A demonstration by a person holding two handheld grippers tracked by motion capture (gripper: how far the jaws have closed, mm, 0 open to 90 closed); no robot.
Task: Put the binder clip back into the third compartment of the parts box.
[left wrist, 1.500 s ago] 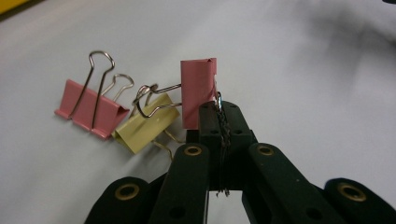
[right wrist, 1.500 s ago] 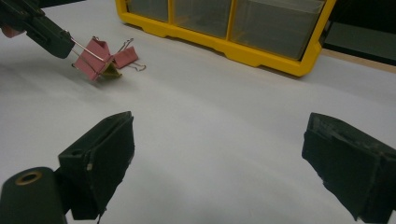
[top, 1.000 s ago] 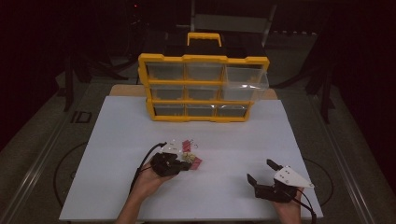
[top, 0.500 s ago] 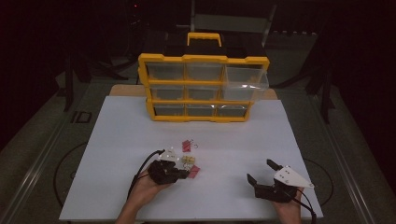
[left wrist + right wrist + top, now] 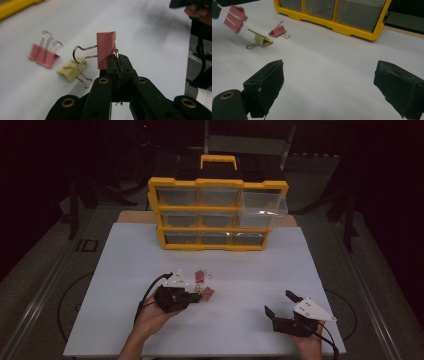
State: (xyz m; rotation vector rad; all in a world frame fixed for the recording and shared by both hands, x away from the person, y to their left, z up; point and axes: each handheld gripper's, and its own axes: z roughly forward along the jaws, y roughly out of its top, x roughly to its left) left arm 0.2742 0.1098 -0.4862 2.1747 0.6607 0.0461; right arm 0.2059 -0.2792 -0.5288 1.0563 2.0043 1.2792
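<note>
The left gripper (image 5: 117,58) is squeezed tight on a wire handle of a pink clip (image 5: 106,49), which is held up off the white table (image 5: 250,270). A yellow clip (image 5: 72,70) and another pink clip (image 5: 44,55) are left lying just below. The right gripper (image 5: 329,87) is held wide apart, well away, with nothing inside.

High view is dim, dark surround, only the white board (image 5: 250,270) lit from overhead. Left gripper view: sharp at the jaws, pink clip (image 5: 106,50) between them crisp, clips left of them soft. Right gripper view: near jaws blurred, soft shadows.
</note>
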